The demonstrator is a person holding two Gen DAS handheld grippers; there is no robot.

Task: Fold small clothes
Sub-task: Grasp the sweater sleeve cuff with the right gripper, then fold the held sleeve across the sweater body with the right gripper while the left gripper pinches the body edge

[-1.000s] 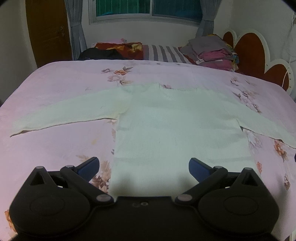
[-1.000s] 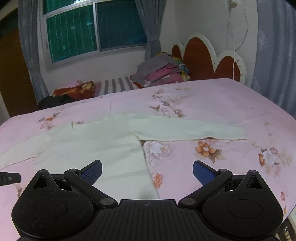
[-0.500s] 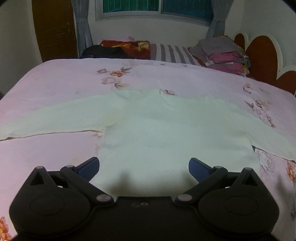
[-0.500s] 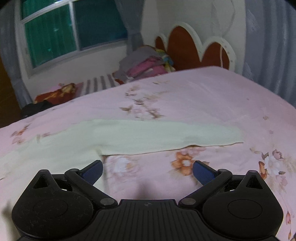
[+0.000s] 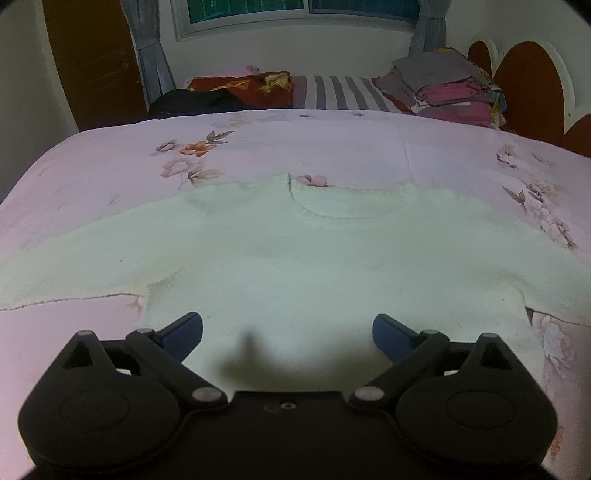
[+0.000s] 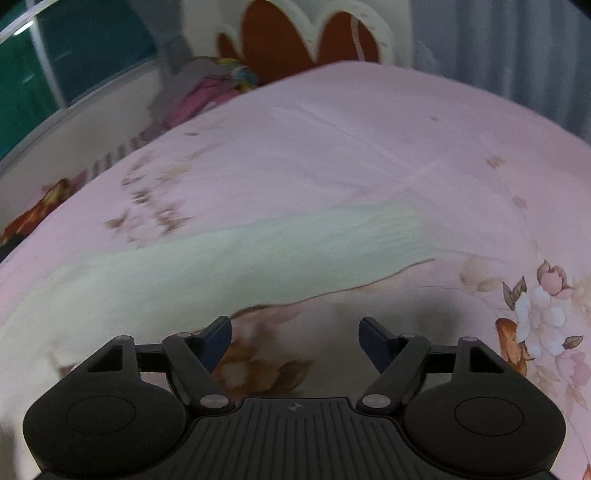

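A pale green long-sleeved sweater (image 5: 317,266) lies flat on the pink floral bedspread (image 5: 295,147), neckline away from me and sleeves spread to both sides. My left gripper (image 5: 287,334) hovers over the sweater's body, its jaws wide and closing a little, nothing between them. In the right wrist view the sweater's sleeve (image 6: 288,251) runs across the bedspread (image 6: 332,147), its cuff at the right. My right gripper (image 6: 295,341) hangs just short of the sleeve's near edge, over a printed flower. Its jaws are closing with only bedspread between them.
At the head of the bed lie a stack of folded clothes (image 5: 447,88), a striped pillow (image 5: 340,92), a red patterned cloth (image 5: 251,85) and a dark item (image 5: 192,101). A heart-shaped headboard (image 5: 532,88) stands at the right, a window (image 5: 295,11) behind.
Both grippers have moved forward and down toward the sweater. The right one swung right along the sleeve toward the cuff, and its jaws have narrowed. The left one's jaws narrowed slightly.
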